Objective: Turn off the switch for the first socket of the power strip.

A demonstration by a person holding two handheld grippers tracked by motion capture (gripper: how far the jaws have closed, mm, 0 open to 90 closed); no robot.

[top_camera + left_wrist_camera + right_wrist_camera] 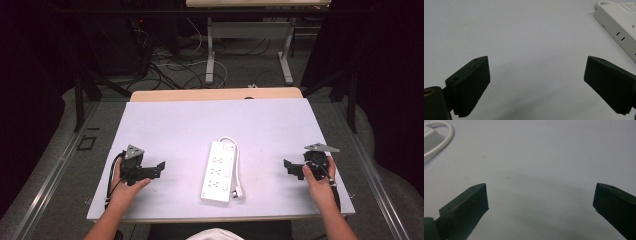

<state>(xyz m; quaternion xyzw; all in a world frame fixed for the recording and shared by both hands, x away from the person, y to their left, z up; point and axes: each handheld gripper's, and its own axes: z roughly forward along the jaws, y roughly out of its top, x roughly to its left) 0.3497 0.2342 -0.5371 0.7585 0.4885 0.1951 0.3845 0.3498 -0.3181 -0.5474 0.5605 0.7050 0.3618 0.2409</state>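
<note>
A white power strip (218,170) lies lengthwise in the middle of the white table (170,125), its white cable (237,165) looped along its right side and the plug (238,191) resting at its near right corner. My left gripper (158,169) rests on the table left of the strip, jaws wide open and bare. In the left gripper view (536,82) the strip (621,22) lies at the upper right. My right gripper (290,168) rests right of the strip, open too. The right gripper view (540,202) has the cable (442,136) at its upper left.
The table's near edge runs just below both hands. Beyond the far edge there is a wooden strip (215,94), then a floor with cables (170,65) and the metal legs of another table (211,50).
</note>
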